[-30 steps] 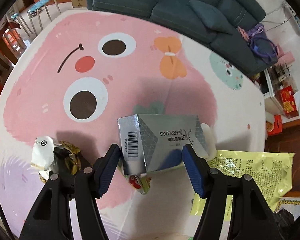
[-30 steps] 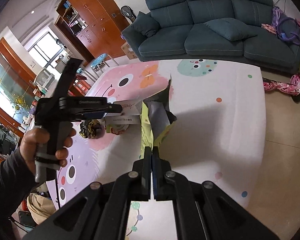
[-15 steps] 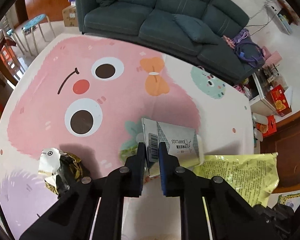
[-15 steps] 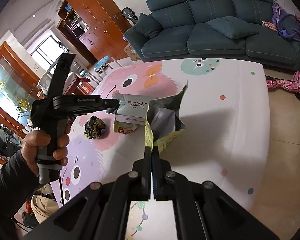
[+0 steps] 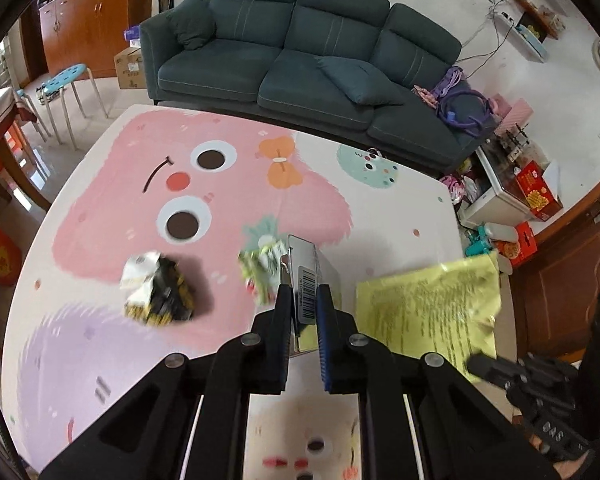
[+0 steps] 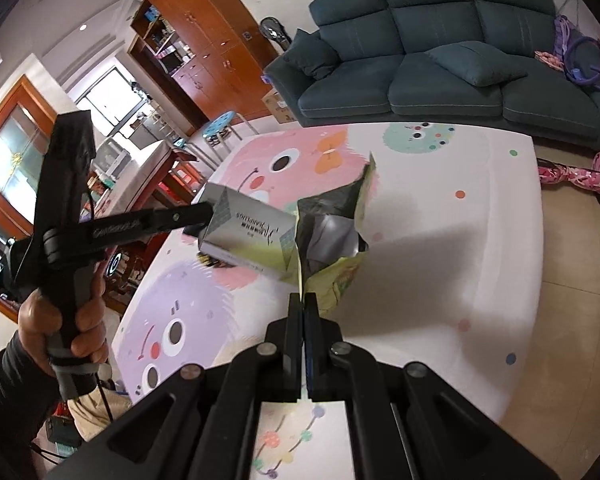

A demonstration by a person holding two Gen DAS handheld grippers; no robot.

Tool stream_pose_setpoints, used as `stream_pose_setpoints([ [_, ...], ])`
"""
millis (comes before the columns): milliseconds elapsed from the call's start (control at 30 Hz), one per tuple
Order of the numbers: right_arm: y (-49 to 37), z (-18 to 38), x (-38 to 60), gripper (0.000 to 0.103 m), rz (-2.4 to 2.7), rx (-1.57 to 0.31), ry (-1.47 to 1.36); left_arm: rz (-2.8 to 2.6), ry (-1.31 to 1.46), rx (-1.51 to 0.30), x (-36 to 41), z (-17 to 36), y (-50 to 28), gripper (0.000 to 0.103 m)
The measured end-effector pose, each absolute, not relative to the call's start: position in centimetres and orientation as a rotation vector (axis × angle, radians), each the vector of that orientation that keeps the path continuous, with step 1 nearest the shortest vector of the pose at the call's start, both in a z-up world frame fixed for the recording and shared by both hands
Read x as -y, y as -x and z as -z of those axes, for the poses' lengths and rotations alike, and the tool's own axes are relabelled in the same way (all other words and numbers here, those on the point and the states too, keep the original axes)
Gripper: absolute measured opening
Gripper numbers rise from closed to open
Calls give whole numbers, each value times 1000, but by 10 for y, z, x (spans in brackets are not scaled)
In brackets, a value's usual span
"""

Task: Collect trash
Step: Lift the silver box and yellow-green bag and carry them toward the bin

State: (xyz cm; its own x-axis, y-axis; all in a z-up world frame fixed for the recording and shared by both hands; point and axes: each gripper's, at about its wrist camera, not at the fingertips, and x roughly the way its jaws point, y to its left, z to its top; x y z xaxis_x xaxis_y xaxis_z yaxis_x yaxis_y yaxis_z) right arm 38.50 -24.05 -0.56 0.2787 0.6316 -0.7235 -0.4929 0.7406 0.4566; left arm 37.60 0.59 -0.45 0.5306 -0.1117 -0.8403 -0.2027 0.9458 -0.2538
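My left gripper [image 5: 303, 300] is shut on the barcode end of a silver earplug box [image 5: 306, 276], lifted off the cartoon play mat [image 5: 220, 184]. In the right wrist view the same box [image 6: 252, 236] hangs just left of the mouth of a yellow foil bag [image 6: 332, 236]. My right gripper [image 6: 303, 298] is shut on the bag's edge and holds the mouth up and agape. A crumpled black, white and gold wrapper [image 5: 158, 288] and a green and white wrapper [image 5: 260, 268] lie on the mat below. The yellow bag [image 5: 428, 308] shows at the right in the left wrist view.
A dark teal sofa [image 5: 300, 64] runs along the mat's far side. Blue stools [image 5: 66, 80] stand at the left, boxes and toys [image 5: 532, 192] clutter the right wall. A person's hand [image 6: 60, 328] grips the left tool's handle.
The left jaws closed on the box's end, then carried it up and toward the yellow bag. The right gripper raised the bag a little, its mouth now wider.
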Motion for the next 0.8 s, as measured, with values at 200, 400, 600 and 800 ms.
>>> stream_pose_setpoints([
  [200, -343, -20, 227, 1, -829, -1016, -134, -73, 356, -1002, -12, -19, -298, 9],
  [400, -273, -44, 209, 1, -898, -996, -102, -79, 370, -976, -24, -37, -204, 9],
  [600, -183, -58, 187, 1, -952, -999, -61, -78, 383, -954, -37, -47, -106, 9],
  [800, -99, -55, 161, 1, -998, -1030, -2, -78, 390, -984, -52, -33, -10, 9],
])
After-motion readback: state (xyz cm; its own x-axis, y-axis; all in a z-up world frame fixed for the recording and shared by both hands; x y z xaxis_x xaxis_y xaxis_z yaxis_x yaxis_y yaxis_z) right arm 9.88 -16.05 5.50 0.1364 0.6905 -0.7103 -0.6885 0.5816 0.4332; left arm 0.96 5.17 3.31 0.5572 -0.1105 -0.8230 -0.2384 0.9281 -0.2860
